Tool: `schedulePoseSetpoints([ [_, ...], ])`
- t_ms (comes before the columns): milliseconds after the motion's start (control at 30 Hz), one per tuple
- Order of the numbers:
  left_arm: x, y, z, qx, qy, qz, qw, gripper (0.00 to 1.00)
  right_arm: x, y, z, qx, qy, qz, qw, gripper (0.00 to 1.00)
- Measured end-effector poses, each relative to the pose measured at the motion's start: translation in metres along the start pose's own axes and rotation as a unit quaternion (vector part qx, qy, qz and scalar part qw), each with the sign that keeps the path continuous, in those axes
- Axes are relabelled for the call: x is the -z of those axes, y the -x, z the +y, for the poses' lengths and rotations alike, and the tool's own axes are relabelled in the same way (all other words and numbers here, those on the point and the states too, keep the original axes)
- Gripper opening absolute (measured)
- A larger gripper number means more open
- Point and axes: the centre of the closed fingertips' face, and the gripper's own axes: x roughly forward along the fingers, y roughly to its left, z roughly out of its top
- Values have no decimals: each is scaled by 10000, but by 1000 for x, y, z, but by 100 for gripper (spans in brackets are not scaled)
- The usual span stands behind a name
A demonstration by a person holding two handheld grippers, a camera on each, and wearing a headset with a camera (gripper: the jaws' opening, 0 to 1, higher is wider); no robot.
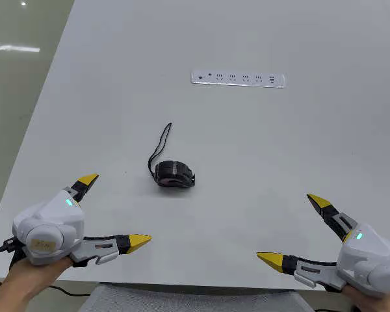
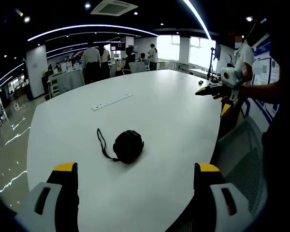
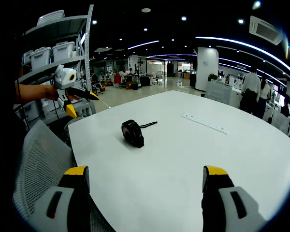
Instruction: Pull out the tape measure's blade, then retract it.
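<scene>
Tape measure [image 1: 174, 174] lies ahead of left gripper [image 1: 117, 208] and right gripper [image 1: 290, 227], nearer the left, all fingers [image 1: 133, 242] apart.

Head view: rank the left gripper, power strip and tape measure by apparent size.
1. left gripper, though it's nearest the camera.
2. power strip, long and thin.
3. tape measure; close to the strip in area, so that order is unsure.

An open-plan office: a broad white counter [image 2: 159, 106] sits under long ceiling light strips [image 2: 92, 25], with people [image 2: 92, 57] standing among desks beyond, a metal shelf [image 3: 88, 43] stacked with storage bins [image 3: 41, 57], and a mesh chair [image 3: 36, 159].
</scene>
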Motion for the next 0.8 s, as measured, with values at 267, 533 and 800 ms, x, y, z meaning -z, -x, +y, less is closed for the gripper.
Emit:
schedulePoseSetpoints([
  [267, 0, -3, -1, 30, -48, 23, 10000, 99, 0, 0, 0, 4, 20, 29, 10000, 100],
  [533, 6, -6, -3, 103, -139, 173, 9997, 98, -1, -2, 0, -50, 46, 33, 10000, 98],
  [800, 3, -11, -1, 182, -292, 242, 9991, 96, -2, -5, -5, -133, 183, 76, 9997, 97],
])
